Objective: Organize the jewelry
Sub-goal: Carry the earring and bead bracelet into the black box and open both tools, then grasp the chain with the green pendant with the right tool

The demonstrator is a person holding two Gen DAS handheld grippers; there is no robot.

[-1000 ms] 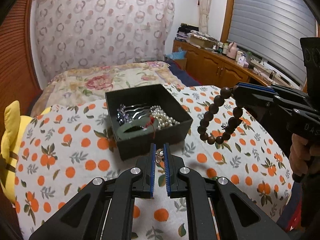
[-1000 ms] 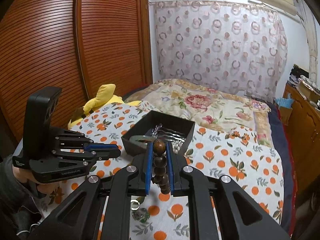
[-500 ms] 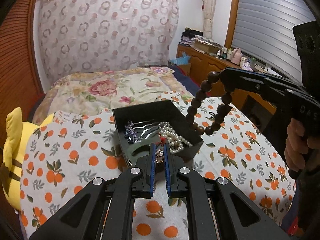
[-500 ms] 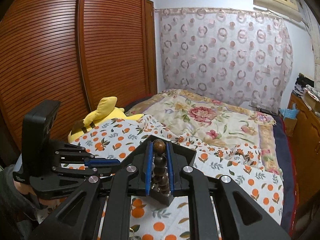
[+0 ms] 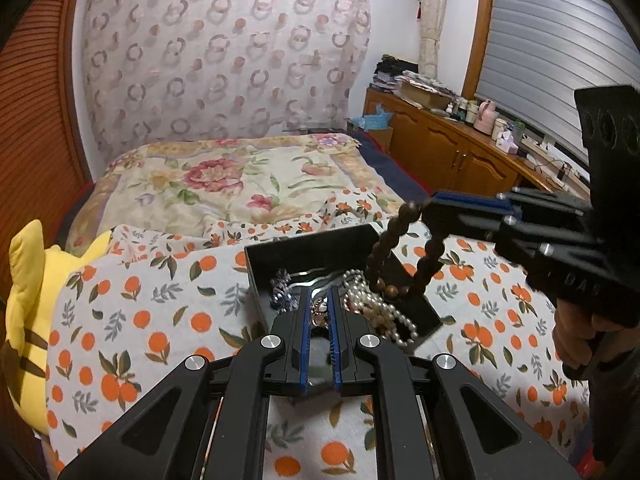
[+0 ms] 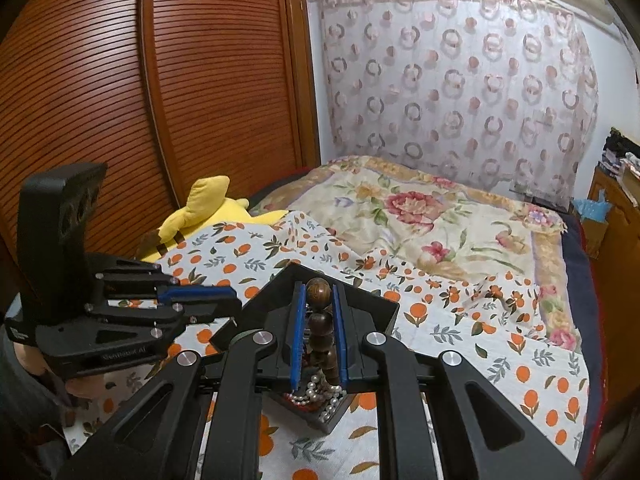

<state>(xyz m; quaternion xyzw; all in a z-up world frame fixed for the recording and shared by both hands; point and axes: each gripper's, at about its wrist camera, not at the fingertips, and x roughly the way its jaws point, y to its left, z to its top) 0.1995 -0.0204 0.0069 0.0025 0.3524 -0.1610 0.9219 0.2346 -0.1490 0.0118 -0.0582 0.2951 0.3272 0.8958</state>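
One black jewelry box [image 5: 412, 320] sits on the orange-print cloth [image 5: 132, 312] spread over the bed, holding one tangled pearl strand [image 5: 380, 308], hairpins and other pieces too jumbled to count. The left tongs [image 5: 319, 304] are nearly closed on one small gold-toned trinket [image 5: 319, 314] just over the box's near edge. The right tongs [image 6: 319, 300] pinch one wooden bead bracelet [image 6: 320, 322], its loop hanging down into the box beside the pearls.

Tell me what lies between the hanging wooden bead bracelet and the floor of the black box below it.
In the left wrist view, the pearl necklace lies heaped in the black box under the wooden bead bracelet, whose lowest beads hang beside or against it.
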